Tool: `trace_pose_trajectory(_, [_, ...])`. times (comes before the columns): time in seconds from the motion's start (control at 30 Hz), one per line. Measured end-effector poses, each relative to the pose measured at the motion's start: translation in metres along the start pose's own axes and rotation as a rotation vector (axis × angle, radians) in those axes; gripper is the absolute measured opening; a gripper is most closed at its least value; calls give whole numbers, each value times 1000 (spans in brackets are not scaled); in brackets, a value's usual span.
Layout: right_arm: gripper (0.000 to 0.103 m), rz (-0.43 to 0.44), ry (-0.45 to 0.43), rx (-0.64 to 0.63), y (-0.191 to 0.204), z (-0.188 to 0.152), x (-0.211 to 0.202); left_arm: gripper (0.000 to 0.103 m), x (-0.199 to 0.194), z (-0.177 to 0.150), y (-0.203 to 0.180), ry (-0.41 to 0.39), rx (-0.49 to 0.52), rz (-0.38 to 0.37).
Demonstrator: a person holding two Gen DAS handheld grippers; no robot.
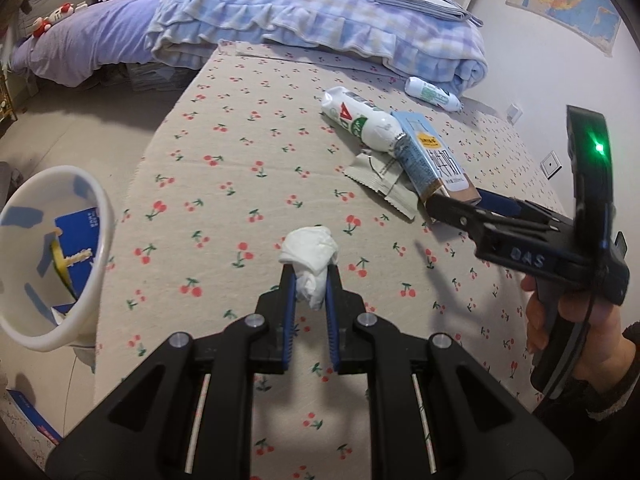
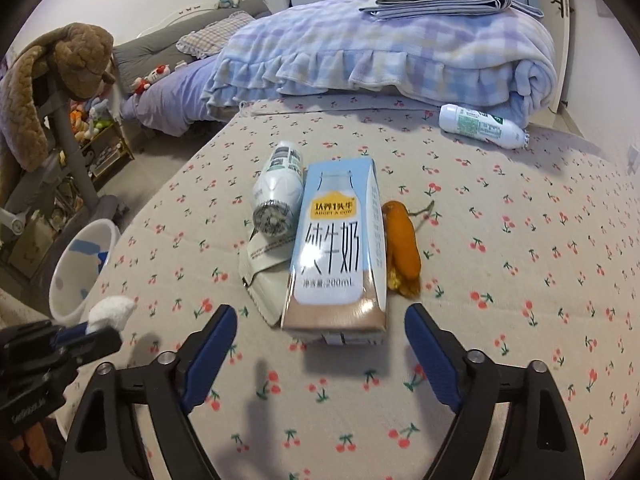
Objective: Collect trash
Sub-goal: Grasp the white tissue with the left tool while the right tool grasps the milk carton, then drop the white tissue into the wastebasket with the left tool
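My left gripper [image 1: 311, 276] is shut on a crumpled white tissue [image 1: 310, 250], held just above the cherry-print bed cover; it also shows in the right wrist view [image 2: 109, 308]. My right gripper [image 2: 320, 316] is open, its fingers [image 2: 212, 338] either side of the near end of a light-blue milk carton [image 2: 338, 248]. A white bottle [image 2: 278, 196] and a grey wrapper [image 2: 266, 276] lie left of the carton, an orange peel [image 2: 402, 248] right of it. A second white bottle [image 2: 480, 126] lies by the blanket.
A white bin [image 1: 56, 256] with some trash inside stands off the bed's left edge; it also shows in the right wrist view [image 2: 80, 268]. A folded plaid blanket [image 1: 320, 16] fills the far end. A rack with a brown throw [image 2: 52, 80] stands left.
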State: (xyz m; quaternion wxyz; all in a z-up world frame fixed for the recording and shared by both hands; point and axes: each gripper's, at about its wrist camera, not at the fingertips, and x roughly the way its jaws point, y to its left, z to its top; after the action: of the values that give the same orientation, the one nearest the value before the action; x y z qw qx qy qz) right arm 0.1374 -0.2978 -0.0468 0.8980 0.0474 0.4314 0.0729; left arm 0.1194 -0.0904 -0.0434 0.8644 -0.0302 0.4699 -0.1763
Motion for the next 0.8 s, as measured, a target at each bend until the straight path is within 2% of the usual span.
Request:
trace_pose_trajectory(0.1, [72,-16,4,2,0,3,5,15,-4,-1,5,-4,-7,1])
trace_pose_trajectory(0.17, [56,-23,10,5,-2,3,7,15,-6,-1,8,-8,-15,3])
trace_pose_trajectory(0.4, [54,-37,16,8,-10,2,-1,15,-11,0,17,-21,-31,6])
trace_pose_trajectory(0.8, [54,-10,-42,36,-26,-2,-51,15,-22,5,25,-51,-57,9])
